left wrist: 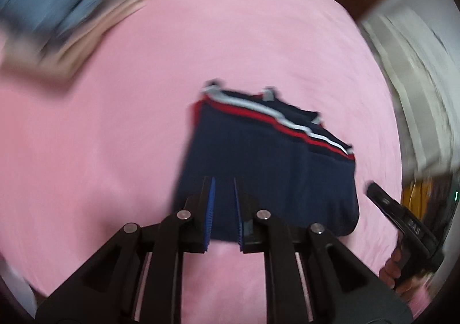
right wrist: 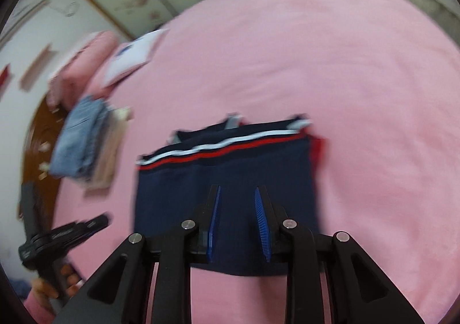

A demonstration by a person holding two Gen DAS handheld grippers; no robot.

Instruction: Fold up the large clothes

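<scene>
A folded navy garment (left wrist: 267,174) with red and white stripes along its far edge lies flat on the pink bed (left wrist: 201,36), near its front. Its long axis runs across both views, striped band away from the cameras. The left hand-held gripper (left wrist: 223,209) hovers over its near edge, jaws parted, gripping nothing. The right hand-held gripper (right wrist: 238,217) likewise hangs released above it. A stack of folded clothes (right wrist: 83,143) sits well apart to the left, with a white paper (right wrist: 130,57) beyond it.
</scene>
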